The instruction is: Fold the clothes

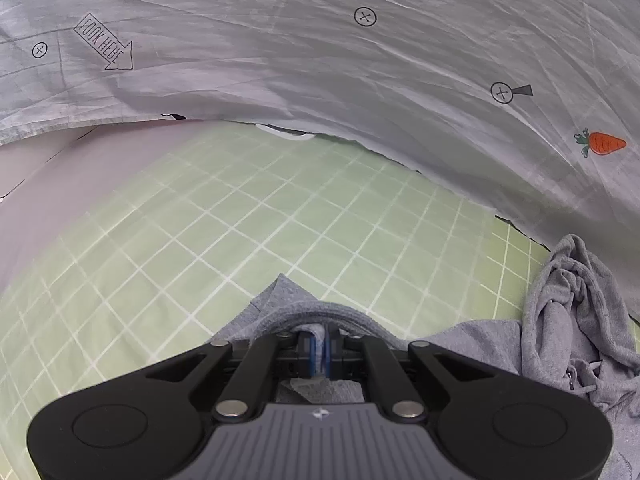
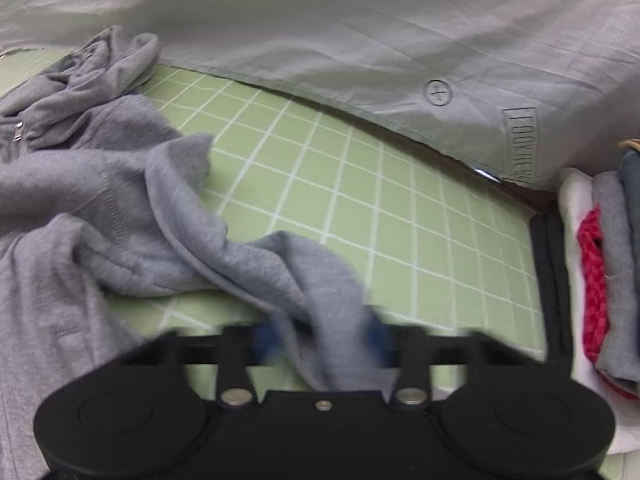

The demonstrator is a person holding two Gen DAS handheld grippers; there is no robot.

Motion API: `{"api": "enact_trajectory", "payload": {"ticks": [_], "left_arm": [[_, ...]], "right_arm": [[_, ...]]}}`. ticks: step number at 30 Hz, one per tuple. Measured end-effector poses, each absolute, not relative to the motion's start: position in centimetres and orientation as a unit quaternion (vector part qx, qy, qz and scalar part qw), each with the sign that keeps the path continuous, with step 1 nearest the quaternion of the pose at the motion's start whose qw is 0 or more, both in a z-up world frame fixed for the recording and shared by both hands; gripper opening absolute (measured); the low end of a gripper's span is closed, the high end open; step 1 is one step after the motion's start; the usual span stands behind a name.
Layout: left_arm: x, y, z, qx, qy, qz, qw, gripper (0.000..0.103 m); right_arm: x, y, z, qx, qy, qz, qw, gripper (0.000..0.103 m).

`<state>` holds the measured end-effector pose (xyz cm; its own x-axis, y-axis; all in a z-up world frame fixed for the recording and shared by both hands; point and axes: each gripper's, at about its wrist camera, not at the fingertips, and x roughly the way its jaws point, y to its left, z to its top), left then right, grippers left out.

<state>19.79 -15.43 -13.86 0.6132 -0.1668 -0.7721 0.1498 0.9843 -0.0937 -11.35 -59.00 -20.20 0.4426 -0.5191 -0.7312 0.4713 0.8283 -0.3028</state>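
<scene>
Where the green grid-patterned sheet meets the far edge, a pale grey printed duvet lies bunched along it, marked with crossed circles, a "LOOK HERE" arrow and a small orange carrot. Spread on the green sheet is the grey hoodie, rumpled rather than flat: its hood is heaped at the far left of the right wrist view, metal eyelets showing near the neck, and a ribbed hem edge trails in a twisted fold toward the near side. The left gripper has its blue pads pressed together on a pinch of the hoodie's fabric, with a ridge of grey cloth arching just ahead of them. The right gripper is blurred; its blue pads stand apart with a fold of the hoodie draped between them, and they seem not to be clamping it. At the right edge sits a stack of folded clothes, white, red-patterned and grey.
</scene>
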Motion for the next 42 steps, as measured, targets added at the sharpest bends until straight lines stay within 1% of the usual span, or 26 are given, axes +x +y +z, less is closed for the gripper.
{"api": "enact_trajectory", "payload": {"ticks": [1,2,3,8,11,12,13,14,15,16,17,18,19,20,21,23,24,26,27,30,37,42], "left_arm": [[20.0,-15.5,-13.7,-0.008,0.429,-0.088,0.899,0.005],[20.3,-15.6,-13.5,-0.007,0.426,-0.088,0.9,0.005],[20.8,-15.7,-13.0,-0.008,0.42,-0.09,0.903,0.005],[24.3,-16.7,-9.9,-0.01,0.369,-0.096,0.924,0.004],[26.9,-18.5,-7.6,-0.017,0.331,-0.109,0.937,0.004],[27.5,-19.6,-7.3,-0.024,0.327,-0.116,0.938,0.004],[28.0,-20.7,-7.2,-0.03,0.324,-0.123,0.938,0.004],[28.5,-21.8,-7.0,-0.036,0.321,-0.13,0.938,0.008],[28.8,-22.7,-7.3,-0.04,0.337,-0.133,0.931,0.009],[29.0,-23.6,-7.8,-0.044,0.357,-0.135,0.923,0.015],[28.9,-24.0,-8.2,-0.051,0.375,-0.136,0.915,0.028],[28.3,-24.1,-8.8,-0.062,0.392,-0.142,0.907,0.035],[27.4,-24.1,-9.3,-0.069,0.401,-0.148,0.902,0.045],[26.4,-24.0,-9.8,-0.076,0.407,-0.155,0.897,0.053],[25.1,-23.7,-10.4,-0.075,0.414,-0.16,0.893,0.057],[22.5,-22.9,-11.4,-0.065,0.428,-0.166,0.886,0.068],[21.3,-22.6,-11.9,-0.059,0.434,-0.169,0.883,0.07],[18.7,-21.8,-12.7,-0.046,0.448,-0.171,0.876,0.08],[17.4,-21.5,-13.1,-0.039,0.454,-0.17,0.874,0.081],[13.8,-20.6,-14.2,-0.023,0.474,-0.173,0.863,0.082],[6.9,-19.7,-16.6,-0.002,0.526,-0.19,0.829,0.082],[4.0,-19.8,-16.8,0.031,0.532,-0.222,0.816,0.082]], "right_arm": [[-11.5,-59.7,-19.5,-0.026,0.431,-0.302,0.85,0.025],[-11.7,-60.5,-18.8,-0.026,0.421,-0.313,0.851,0.015],[-11.9,-61.2,-18.1,-0.025,0.412,-0.324,0.852,0.012],[-12.9,-64.9,-14.5,-0.021,0.363,-0.376,0.853,0.01],[-13.5,-67.0,-12.3,-0.018,0.333,-0.406,0.851,0.01],[-13.3,-67.8,-12.5,-0.008,0.335,-0.415,0.846,0.011],[-13.0,-68.6,-12.7,0.002,0.337,-0.425,0.84,0.015],[-12.8,-69.3,-12.8,0.013,0.339,-0.434,0.835,0.023],[-12.6,-70.0,-13.6,0.03,0.354,-0.441,0.824,0.046],[-12.6,-69.7,-14.3,0.04,0.36,-0.437,0.823,0.069],[-12.7,-69.4,-14.9,0.05,0.366,-0.431,0.823,0.076],[-12.7,-69.1,-15.6,0.06,0.371,-0.426,0.823,0.084],[-13.1,-68.2,-16.0,0.07,0.367,-0.415,0.829,0.093],[-13.6,-66.9,-16.6,0.083,0.366,-0.405,0.834,0.1],[-14.0,-65.8,-17.1,0.094,0.364,-0.399,0.836,0.103],[-14.8,-63.4,-18.3,0.119,0.369,-0.385,0.838,0.103],[-15.1,-62.3,-18.9,0.127,0.373,-0.385,0.835,0.103],[-15.8,-60.0,-19.9,0.141,0.378,-0.385,0.83,0.103],[-16.2,-59.0,-20.2,0.152,0.378,-0.382,0.83,0.103],[-17.2,-55.9,-20.9,0.18,0.373,-0.374,0.83,0.103],[-18.4,-48.9,-22.0,0.208,0.383,-0.325,0.839,0.103],[-18.7,-46.4,-23.1,0.22,0.395,-0.293,0.842,0.103]]}}
